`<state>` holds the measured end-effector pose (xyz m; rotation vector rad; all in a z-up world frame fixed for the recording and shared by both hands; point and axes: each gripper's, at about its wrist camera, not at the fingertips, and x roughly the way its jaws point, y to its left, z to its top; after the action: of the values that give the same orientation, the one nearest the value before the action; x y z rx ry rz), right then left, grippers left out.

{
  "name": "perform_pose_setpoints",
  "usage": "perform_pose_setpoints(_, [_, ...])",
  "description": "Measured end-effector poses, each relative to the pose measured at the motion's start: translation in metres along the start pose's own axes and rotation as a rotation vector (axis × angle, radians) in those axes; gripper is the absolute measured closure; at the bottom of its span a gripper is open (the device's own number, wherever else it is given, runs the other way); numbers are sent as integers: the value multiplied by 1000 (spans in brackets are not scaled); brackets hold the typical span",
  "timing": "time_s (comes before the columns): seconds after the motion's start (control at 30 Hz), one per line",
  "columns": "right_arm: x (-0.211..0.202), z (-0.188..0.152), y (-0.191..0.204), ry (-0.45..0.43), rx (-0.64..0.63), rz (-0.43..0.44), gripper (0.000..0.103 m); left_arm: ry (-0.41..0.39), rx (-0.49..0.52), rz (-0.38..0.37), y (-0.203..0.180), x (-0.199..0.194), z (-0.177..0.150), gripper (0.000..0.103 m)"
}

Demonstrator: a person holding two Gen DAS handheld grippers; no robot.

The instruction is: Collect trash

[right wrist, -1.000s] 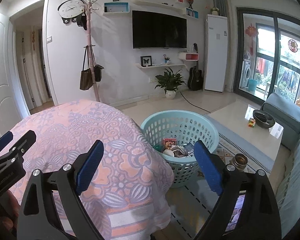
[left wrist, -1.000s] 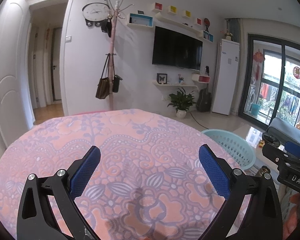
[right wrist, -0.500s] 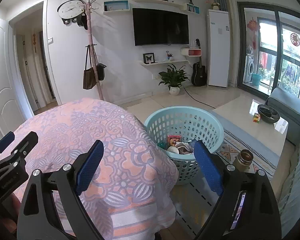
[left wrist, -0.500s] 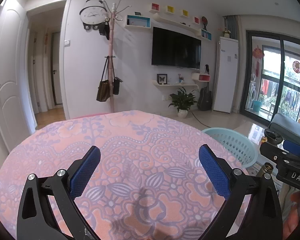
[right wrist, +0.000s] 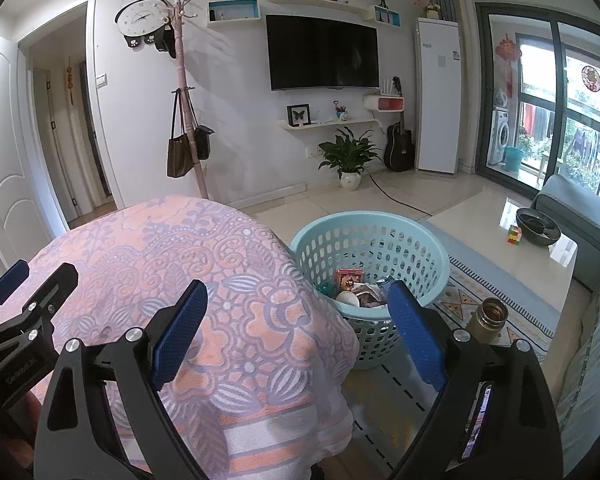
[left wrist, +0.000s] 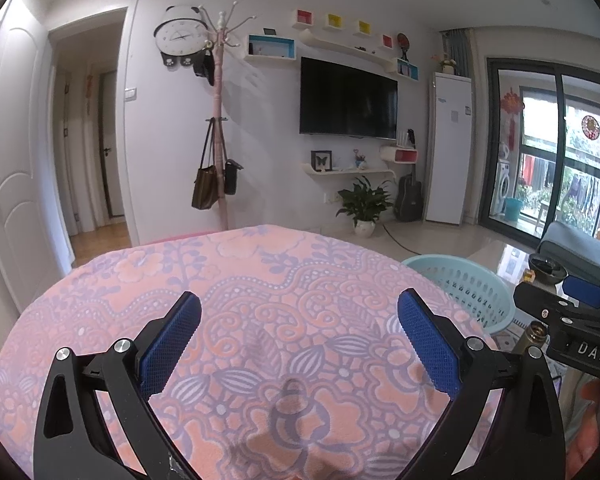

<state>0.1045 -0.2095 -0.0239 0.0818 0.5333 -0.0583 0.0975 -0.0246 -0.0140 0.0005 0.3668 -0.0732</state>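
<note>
A light blue plastic basket stands on the floor right of the table and holds several pieces of trash. Its rim also shows in the left wrist view. My left gripper is open and empty above the pink and purple patterned tablecloth. My right gripper is open and empty, over the table's right edge with the basket just beyond its right finger. Each gripper shows at the edge of the other's view.
A brass-coloured flask stands on the rug right of the basket. A low coffee table with a dark bowl and a cube sits further right, a grey sofa behind it. A coat stand, a plant and a TV line the far wall.
Both grippers have risen and tilted slightly, so the table and basket sit lower in view. Both stay open and empty.
</note>
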Motion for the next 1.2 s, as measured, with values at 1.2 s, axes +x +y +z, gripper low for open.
perform_pose_setpoints(1.2, [-10, 6, 4, -13, -10, -73, 16, -5, 19, -6, 1, -1, -3, 8])
